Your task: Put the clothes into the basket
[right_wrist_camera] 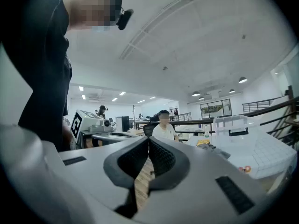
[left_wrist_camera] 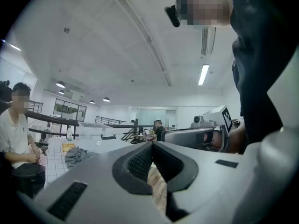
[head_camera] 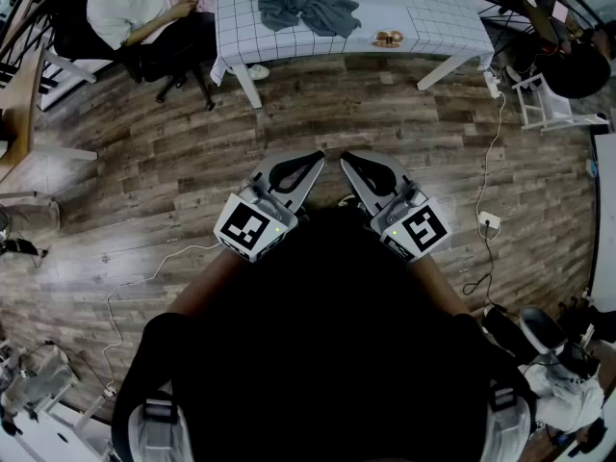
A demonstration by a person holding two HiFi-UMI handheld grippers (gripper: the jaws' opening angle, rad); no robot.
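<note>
We stand on the wooden floor (head_camera: 385,114) well back from the table (head_camera: 433,8), whose white gridded cloth spans the far side of the room. With that much open floor between us and it, we judge that the task has not begun and that we must walk up to the table first.

That would explain how we carry the tools. The left gripper (head_camera: 320,156) and the right gripper (head_camera: 345,156) sit close to our body at waist height, tips angled in toward each other and nearly meeting, a resting carry and not a reach. Both are clenched on nothing. In each gripper view the ribbed pads meet at the tips and only floor shows through the gap beneath them.

In the right gripper view a clear container (right_wrist_camera: 229,124) stands on the table beyond the clothes. We take it for the basket, though we cannot be sure.

The clothes (head_camera: 308,3) lie on the table's near-left part as one loose grey-blue heap, crumpled and folded over itself, soft and limp. We cannot tell how many garments it holds.
</note>
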